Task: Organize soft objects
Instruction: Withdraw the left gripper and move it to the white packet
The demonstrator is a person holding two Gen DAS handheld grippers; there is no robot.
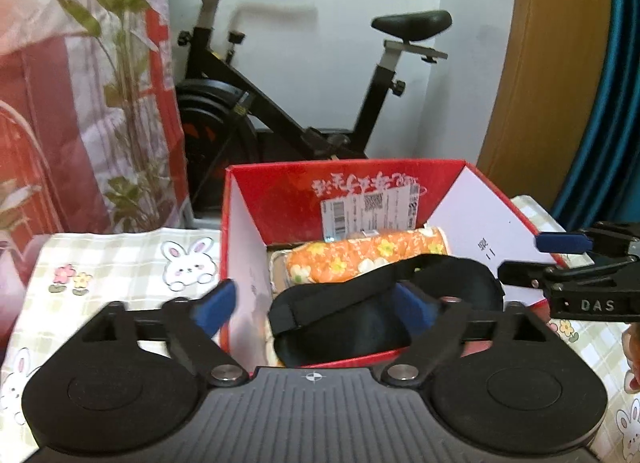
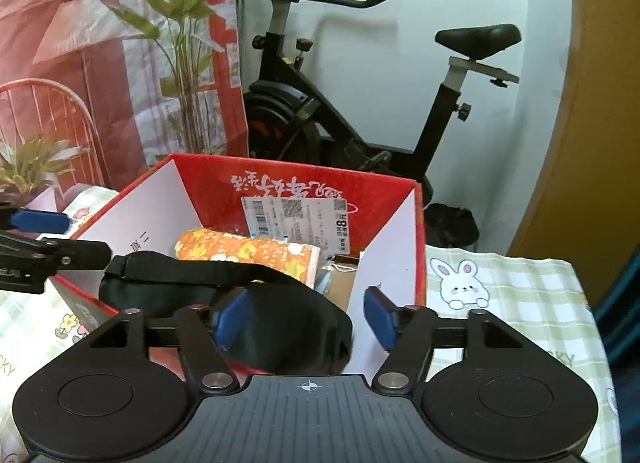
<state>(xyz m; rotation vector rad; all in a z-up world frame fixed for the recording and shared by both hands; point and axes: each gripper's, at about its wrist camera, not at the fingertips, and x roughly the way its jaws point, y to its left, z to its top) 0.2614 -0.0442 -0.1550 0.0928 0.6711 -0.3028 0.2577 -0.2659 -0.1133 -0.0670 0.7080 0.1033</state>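
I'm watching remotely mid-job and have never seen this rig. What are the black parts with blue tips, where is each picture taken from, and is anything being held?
There is no robot arm: a person carries a hand-held gripper in each hand, each with a camera looking forward along its two blue-padded fingers. One picture comes from the left hand-held gripper, the other from the right hand-held gripper; each also glimpses the other at its edge. Both face an open red box on a table with a bunny-print cloth. Inside lie an orange flowered roll and a black eye mask, draped over the box's near edge. Both pairs of jaws stand open; the mask lies beside the pads, not pinched, so nothing is held.
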